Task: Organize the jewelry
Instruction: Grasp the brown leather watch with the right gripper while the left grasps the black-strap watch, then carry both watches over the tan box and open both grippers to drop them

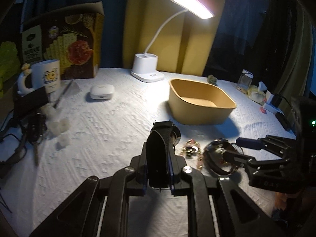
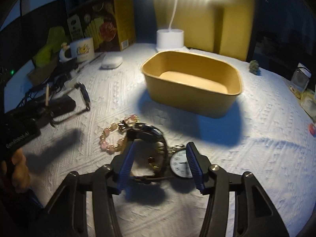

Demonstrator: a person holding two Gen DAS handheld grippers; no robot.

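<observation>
My left gripper is shut on a black-strapped watch and holds it above the white cloth. It shows at the left of the right wrist view. My right gripper is open, its blue-padded fingers astride a dark-strapped watch on the cloth. A white-faced watch lies by the right finger. A pink bead bracelet lies just left. The tan bin stands empty behind. In the left wrist view the right gripper reaches the jewelry pile.
A lit desk lamp stands at the back. A cracker box, a mug, a white earbud case and cables crowd the left. A small jar and clutter sit at the right edge.
</observation>
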